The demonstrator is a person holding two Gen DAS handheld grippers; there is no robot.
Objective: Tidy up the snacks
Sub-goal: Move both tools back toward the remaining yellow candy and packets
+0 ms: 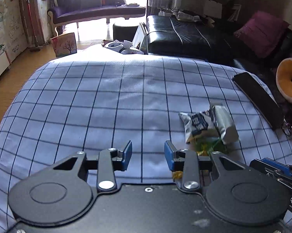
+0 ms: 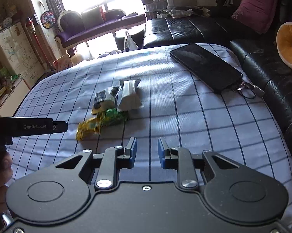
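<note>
**Snack pile on checked cloth, both grippers empty**

We see the left gripper (image 1: pixel 148 156) with jaws spread, nothing between them; the right gripper (image 2: pixel 147 152) likewise. Snack packets (image 2: pixel 115 104) lie heaped left of centre in the right wrist view, on the checked cloth (image 2: pixel 194 120). A phone (image 2: pixel 206 68) rests upper right, apart from them.

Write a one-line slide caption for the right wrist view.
Open right gripper above checked blue cloth, facing a pile of crumpled snack packets; black phone beyond.
</note>
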